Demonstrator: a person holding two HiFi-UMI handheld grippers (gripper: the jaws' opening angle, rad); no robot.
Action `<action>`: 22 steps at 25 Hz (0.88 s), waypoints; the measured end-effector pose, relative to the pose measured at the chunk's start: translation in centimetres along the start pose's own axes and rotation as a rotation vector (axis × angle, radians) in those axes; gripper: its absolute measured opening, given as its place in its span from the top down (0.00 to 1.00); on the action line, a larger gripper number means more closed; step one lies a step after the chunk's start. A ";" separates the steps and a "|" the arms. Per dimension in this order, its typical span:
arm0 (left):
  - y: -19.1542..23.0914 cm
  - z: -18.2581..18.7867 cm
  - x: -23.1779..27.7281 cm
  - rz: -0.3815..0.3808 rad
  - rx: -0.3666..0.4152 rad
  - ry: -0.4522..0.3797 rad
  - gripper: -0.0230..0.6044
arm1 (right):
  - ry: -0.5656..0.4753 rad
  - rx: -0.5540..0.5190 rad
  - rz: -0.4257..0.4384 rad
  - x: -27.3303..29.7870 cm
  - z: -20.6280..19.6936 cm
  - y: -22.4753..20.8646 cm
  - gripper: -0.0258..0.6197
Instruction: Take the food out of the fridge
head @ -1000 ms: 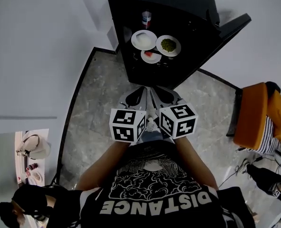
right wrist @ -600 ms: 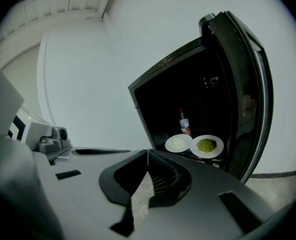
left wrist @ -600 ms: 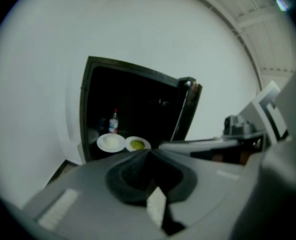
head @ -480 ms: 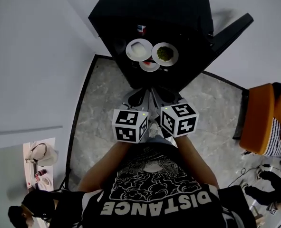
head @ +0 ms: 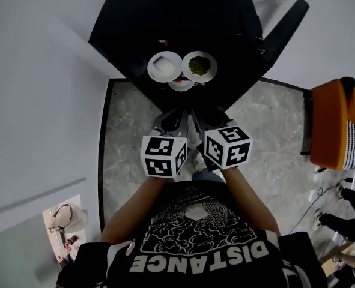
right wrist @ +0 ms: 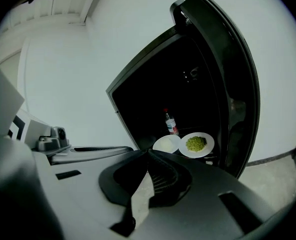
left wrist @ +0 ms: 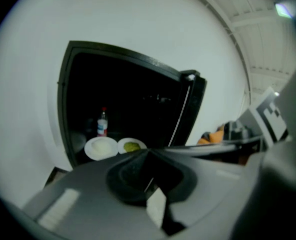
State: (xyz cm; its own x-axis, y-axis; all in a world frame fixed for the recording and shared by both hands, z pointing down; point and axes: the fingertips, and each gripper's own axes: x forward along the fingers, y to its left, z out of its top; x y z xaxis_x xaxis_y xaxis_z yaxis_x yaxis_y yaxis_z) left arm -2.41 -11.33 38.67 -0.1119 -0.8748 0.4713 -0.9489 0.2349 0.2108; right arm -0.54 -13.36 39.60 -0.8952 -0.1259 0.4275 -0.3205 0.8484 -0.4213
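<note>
Presently my left gripper (head: 178, 116) and right gripper (head: 198, 117) are both closed and empty; I should open one before reaching the greens plate (head: 199, 66) in the fridge (head: 225, 17).

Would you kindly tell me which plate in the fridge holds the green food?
The right-hand plate, nearest the open door; the left plate holds something white, and the small front plate shows no green.
</note>
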 end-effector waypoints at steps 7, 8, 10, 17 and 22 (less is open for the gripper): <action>2.0 0.2 1.5 -0.162 0.071 0.047 0.96 | -0.081 0.124 -0.145 2.0 0.3 -0.5 0.96; 2.2 0.2 1.6 -0.185 0.083 0.053 0.96 | -0.095 0.146 -0.166 2.3 0.2 -0.6 0.96; 2.8 0.2 1.9 -0.229 0.104 0.065 0.96 | -0.122 0.188 -0.205 2.7 0.0 -0.8 0.96; 4.2 -0.5 3.4 -0.349 0.176 0.105 0.96 | -0.238 0.346 -0.306 4.1 -0.8 -2.4 0.96; 4.5 -0.8 4.7 -0.414 0.230 0.120 0.96 | -0.346 0.471 -0.335 5.1 -1.6 -4.3 0.96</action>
State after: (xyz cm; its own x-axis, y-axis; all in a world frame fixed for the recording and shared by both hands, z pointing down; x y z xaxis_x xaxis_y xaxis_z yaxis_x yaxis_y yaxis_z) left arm -6.98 -14.05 42.54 0.3104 -0.8167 0.4864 -0.9487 -0.2335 0.2133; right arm -3.22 -16.82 44.89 -0.7461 -0.5673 0.3485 -0.6291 0.4293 -0.6481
